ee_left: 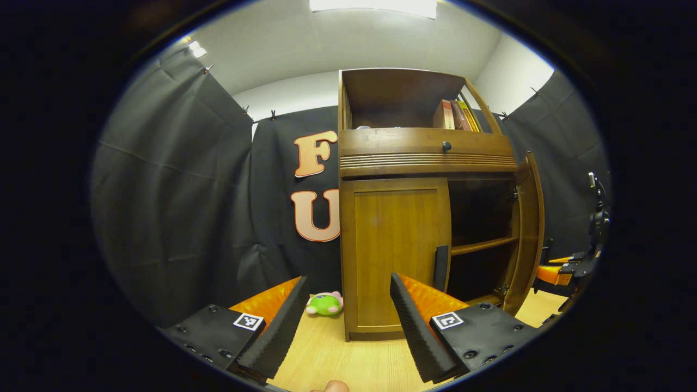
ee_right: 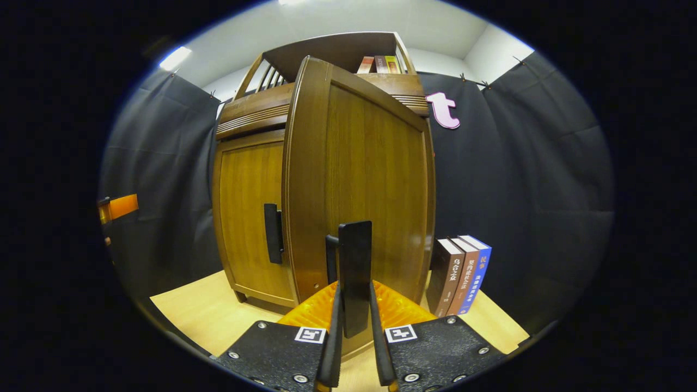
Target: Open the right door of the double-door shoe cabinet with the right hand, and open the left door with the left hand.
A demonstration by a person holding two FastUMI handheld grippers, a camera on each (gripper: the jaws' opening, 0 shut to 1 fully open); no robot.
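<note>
The right door (ee_right: 359, 185) of the shoe cabinet (ee_left: 425, 147) stands swung wide, its handle (ee_right: 354, 272) pinched between the fingers of the right gripper (ee_right: 355, 332). The left door (ee_left: 395, 250) is closed on the bench (ee_left: 337, 354); the left gripper (ee_left: 348, 316) hangs before it, fingers wide apart and empty. Next, probably, it must reach that door's handle (ee_left: 441, 267) and close on it

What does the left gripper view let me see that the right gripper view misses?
Left gripper view: the cabinet's open inside with a shelf, a drawer knob and a green plush toy on the floor.

Right gripper view: three books standing beside the cabinet, and the right gripper clamped on the right door's handle.

Both: the closed left door with its handle, and books on top.
</note>
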